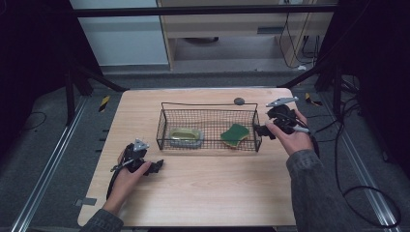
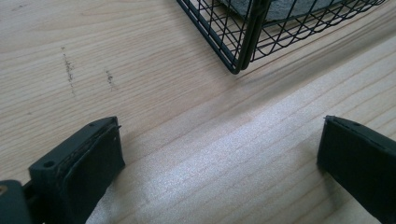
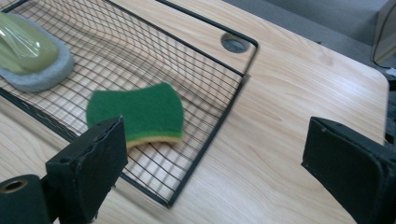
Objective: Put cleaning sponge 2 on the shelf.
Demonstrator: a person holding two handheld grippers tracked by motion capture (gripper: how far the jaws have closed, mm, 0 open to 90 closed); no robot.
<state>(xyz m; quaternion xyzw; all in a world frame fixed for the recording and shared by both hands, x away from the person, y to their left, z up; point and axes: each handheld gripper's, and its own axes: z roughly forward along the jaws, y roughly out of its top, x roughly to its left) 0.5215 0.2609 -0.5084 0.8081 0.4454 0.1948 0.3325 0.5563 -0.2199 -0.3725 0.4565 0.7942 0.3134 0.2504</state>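
The green sponge (image 3: 136, 112) lies flat inside the wire basket (image 1: 208, 107) at its right end, with a grey-backed scrubber (image 1: 185, 137) at the left end. The right tongs (image 1: 264, 130) stand wide open and empty just outside the basket's right wall. The left tongs (image 1: 155, 166) rest open on the desk (image 1: 203, 193) near the basket's front left corner. Advice: clear the rim fully when withdrawing so the mesh is not snagged. No readable brand or writing.

Wire basket (image 1: 209, 107) walls block sideways reach; top open.
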